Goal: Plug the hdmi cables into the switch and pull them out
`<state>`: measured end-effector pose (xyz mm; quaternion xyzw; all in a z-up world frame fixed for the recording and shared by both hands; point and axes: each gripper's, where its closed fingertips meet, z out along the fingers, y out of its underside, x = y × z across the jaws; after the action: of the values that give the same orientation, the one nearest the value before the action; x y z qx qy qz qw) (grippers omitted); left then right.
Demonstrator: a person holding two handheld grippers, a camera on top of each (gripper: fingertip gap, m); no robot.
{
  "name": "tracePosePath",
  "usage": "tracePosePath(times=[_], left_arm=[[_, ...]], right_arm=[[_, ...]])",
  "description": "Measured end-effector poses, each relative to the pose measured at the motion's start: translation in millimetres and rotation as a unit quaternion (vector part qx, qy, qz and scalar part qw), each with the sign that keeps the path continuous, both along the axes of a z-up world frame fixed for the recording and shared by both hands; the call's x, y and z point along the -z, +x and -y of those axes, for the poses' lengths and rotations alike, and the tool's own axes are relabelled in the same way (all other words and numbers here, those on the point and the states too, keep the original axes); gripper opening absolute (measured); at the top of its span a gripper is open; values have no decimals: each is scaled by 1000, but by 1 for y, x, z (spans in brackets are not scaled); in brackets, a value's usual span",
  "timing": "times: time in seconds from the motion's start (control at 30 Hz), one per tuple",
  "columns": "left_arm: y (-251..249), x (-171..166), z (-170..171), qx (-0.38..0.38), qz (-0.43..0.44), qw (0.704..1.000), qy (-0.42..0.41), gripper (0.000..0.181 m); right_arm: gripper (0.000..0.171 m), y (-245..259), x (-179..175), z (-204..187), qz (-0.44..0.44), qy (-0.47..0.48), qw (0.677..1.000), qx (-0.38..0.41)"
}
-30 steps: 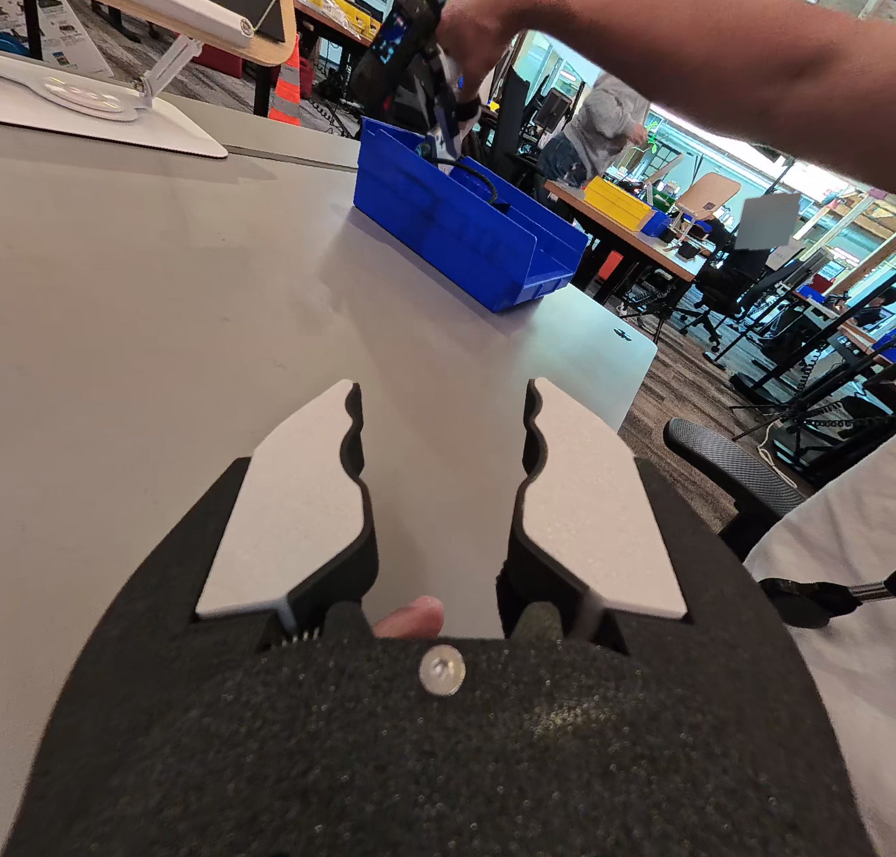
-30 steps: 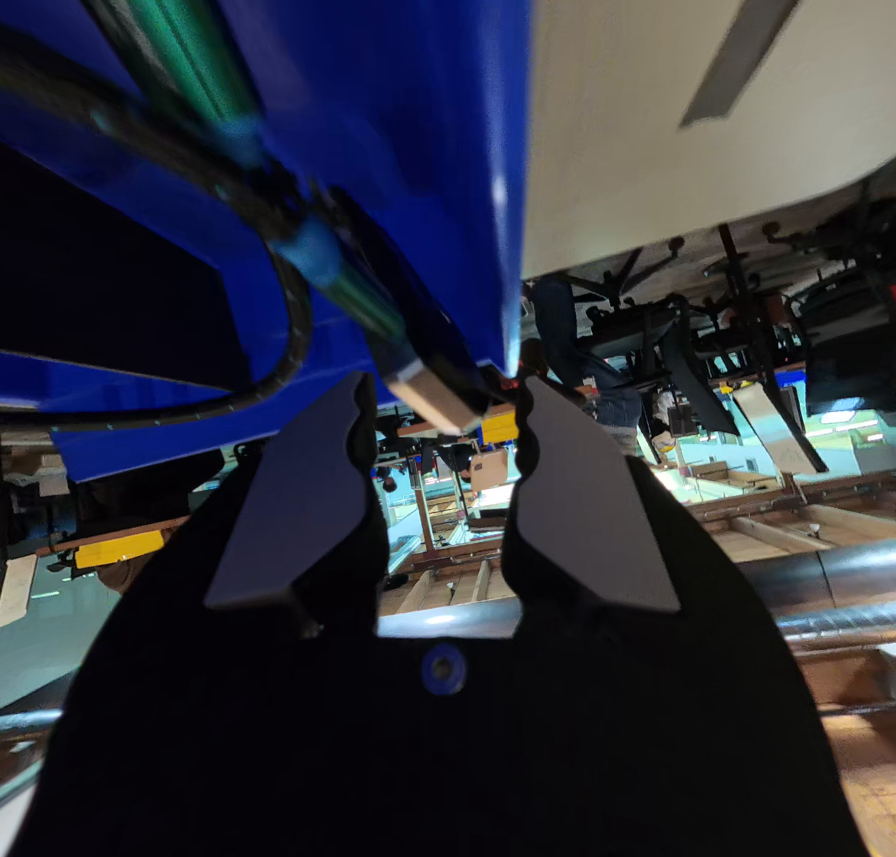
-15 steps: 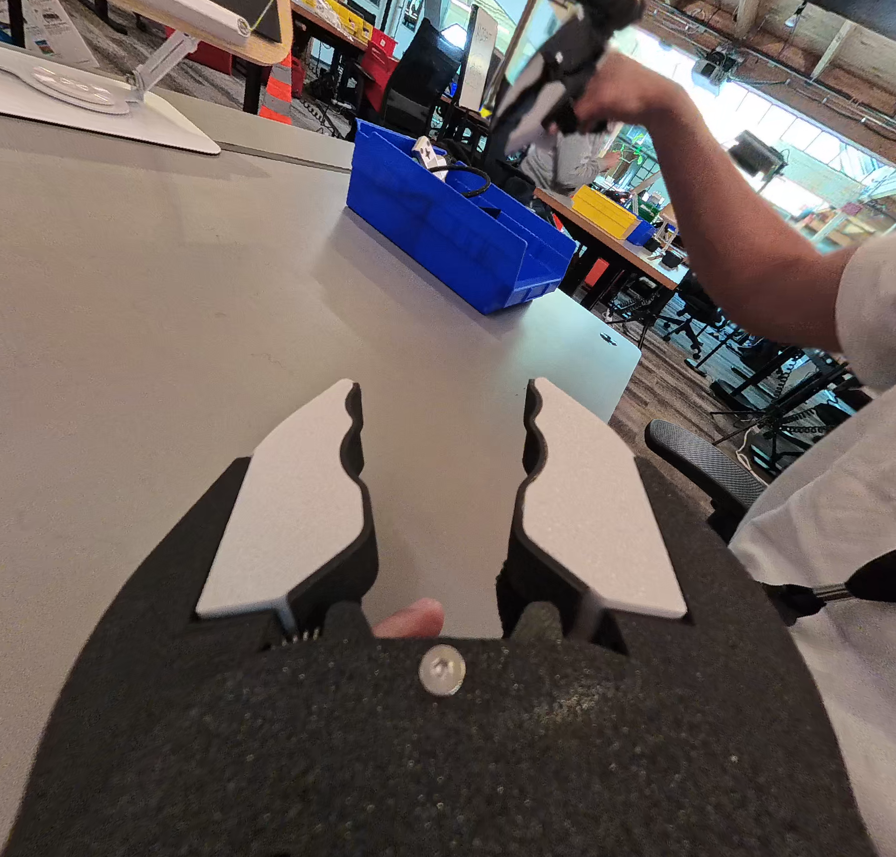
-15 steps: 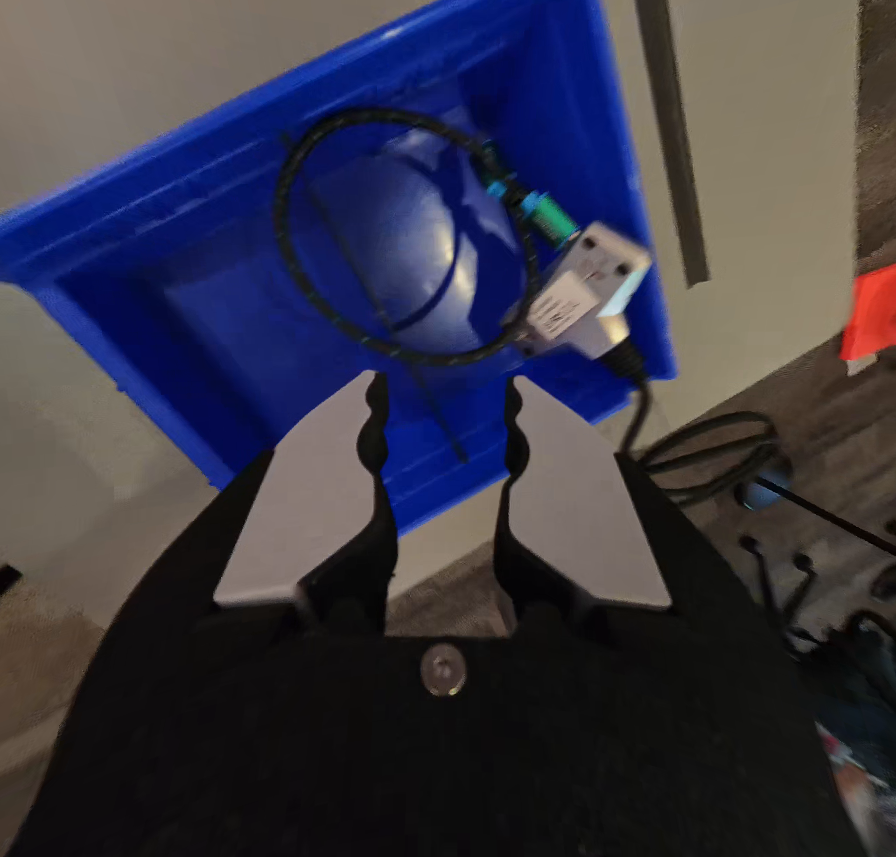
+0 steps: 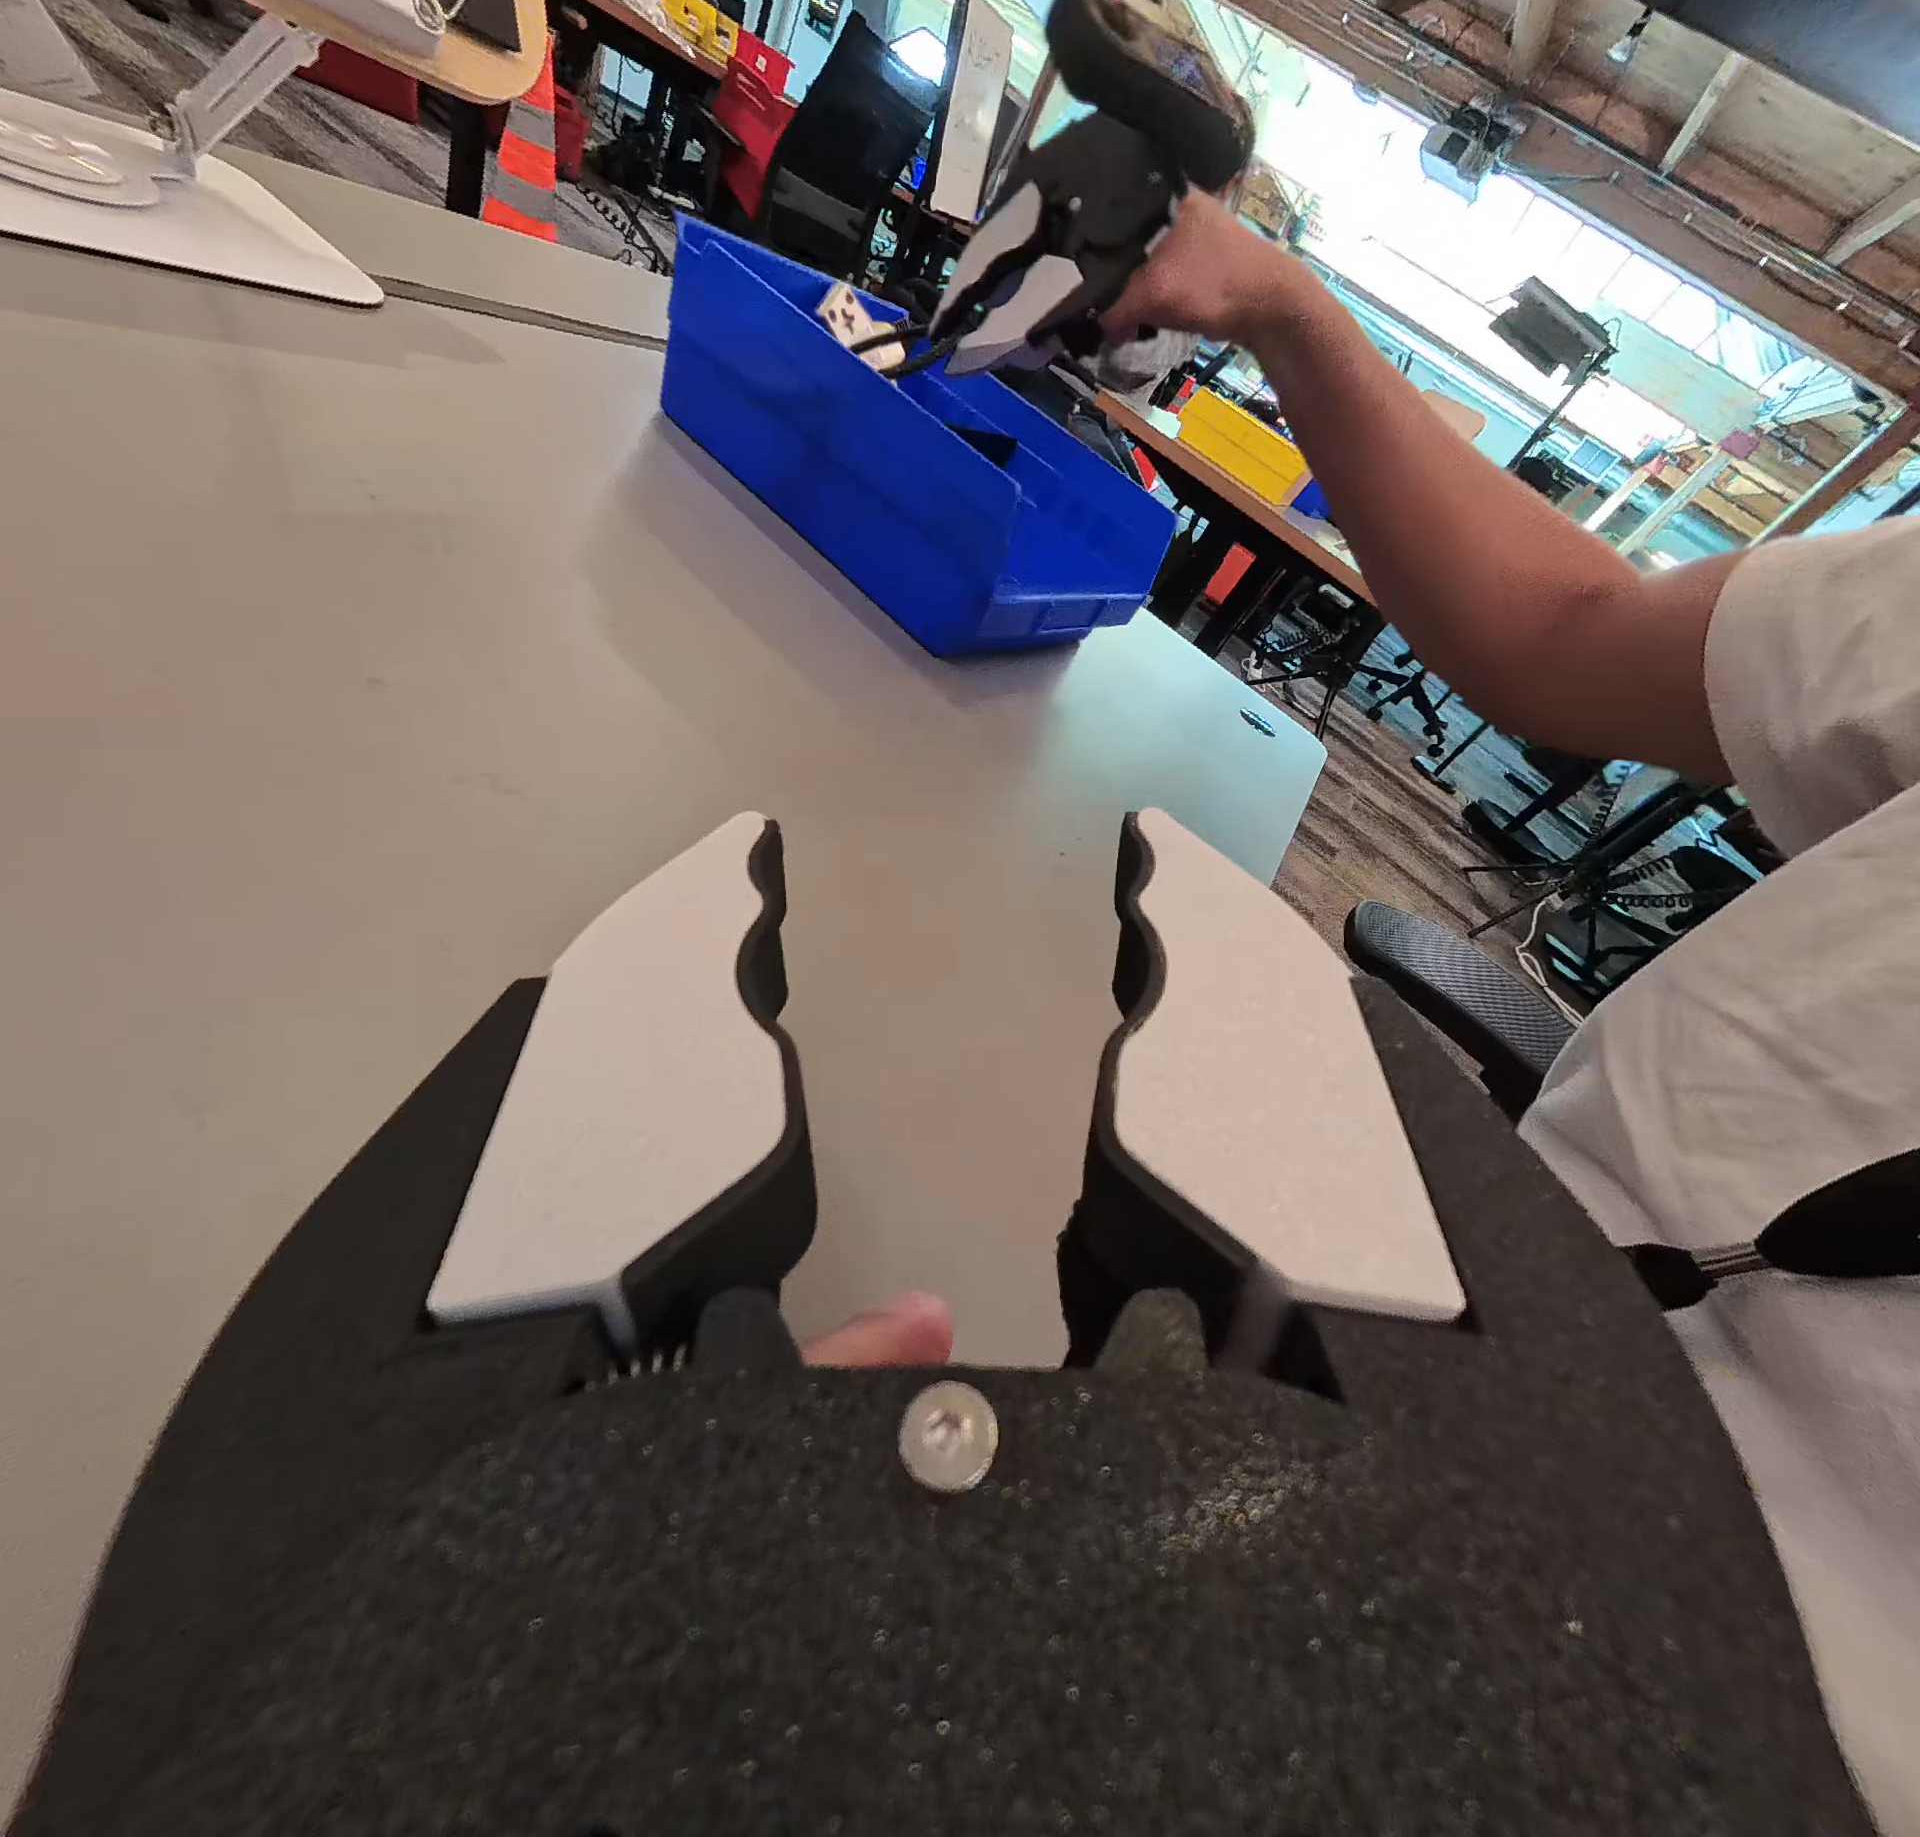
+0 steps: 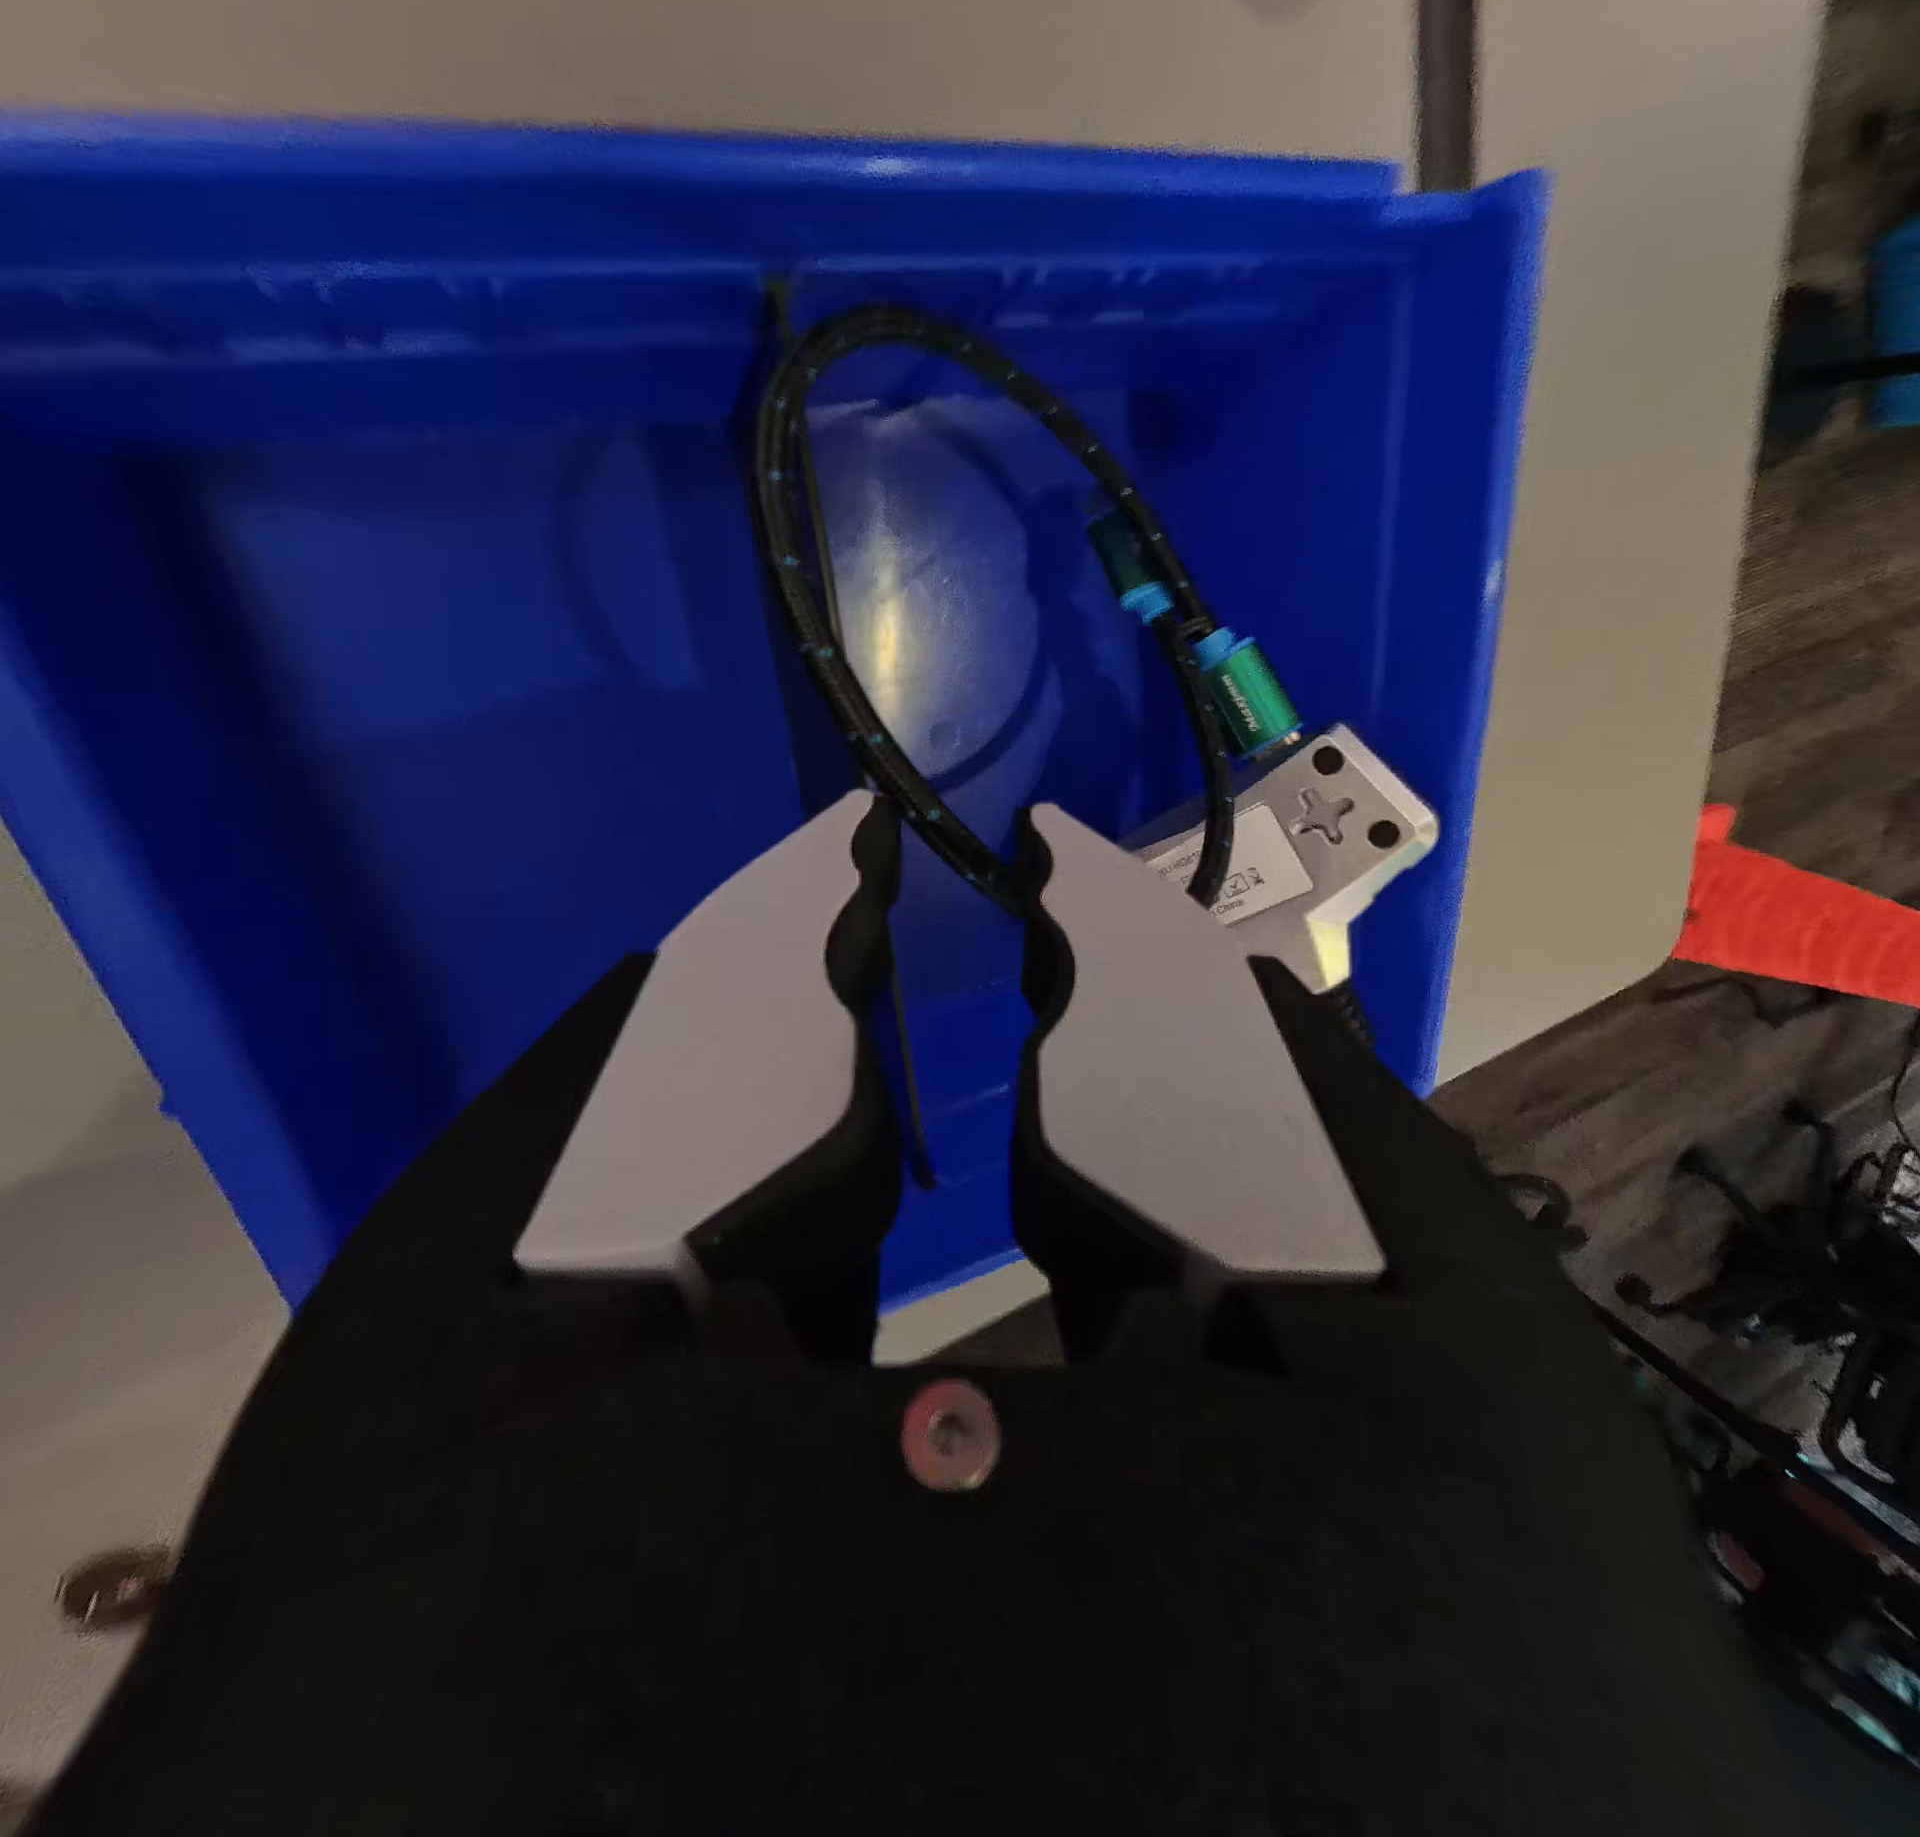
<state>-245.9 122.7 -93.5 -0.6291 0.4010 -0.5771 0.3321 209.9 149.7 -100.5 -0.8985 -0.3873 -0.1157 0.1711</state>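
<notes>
A blue bin (image 5: 904, 499) stands at the far right of the grey table (image 5: 312, 644). Inside it lies a silver switch (image 6: 1340, 831) against the bin's corner (image 6: 1475, 540). A black braided HDMI cable (image 6: 831, 582) loops on the bin floor, with one green plug (image 6: 1252, 696) in the switch. A second green plug (image 6: 1117, 540) lies loose beside it. My right gripper (image 6: 951, 831) hovers just over the cable loop, jaws narrowly open, and the cable crosses between the tips. It also shows in the left wrist view (image 5: 997, 301). My left gripper (image 5: 951, 852) is open and empty over the table.
A white stand base (image 5: 156, 218) sits at the table's far left. An orange cone (image 5: 525, 156) and desks stand behind. An office chair (image 5: 1455, 987) is off the table's right edge. Loose cables (image 6: 1766, 1268) lie on the floor beyond the bin.
My right gripper rose out of the bin, turned to look down into it, then came lower over the cable loop with its jaws narrower. The left gripper stayed still.
</notes>
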Motion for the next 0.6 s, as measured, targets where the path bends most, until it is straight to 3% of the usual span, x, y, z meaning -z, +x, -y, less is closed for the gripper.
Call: tracePosePath(times=[0.17,0.27,0.4,0.47,0.6], left_arm=[[-1,1,1,3,4,1000,-15,60],[-3,-1,0,2,7,1000,-13,60],[-6,-2,1,0,10,1000,-17,60],[-9,-2,1,-3,12,1000,-19,60],[-14,-3,-3,-11,15,1000,-21,59]], right_arm=[[13,-4,24,-12,-38,-169,984,28],[14,-1,40,-15,-74,-273,957,65],[17,-2,27,-12,-197,-361,899,149],[14,-11,4,-17,-279,-350,883,139],[13,2,-26,-48,-294,-227,921,119]])
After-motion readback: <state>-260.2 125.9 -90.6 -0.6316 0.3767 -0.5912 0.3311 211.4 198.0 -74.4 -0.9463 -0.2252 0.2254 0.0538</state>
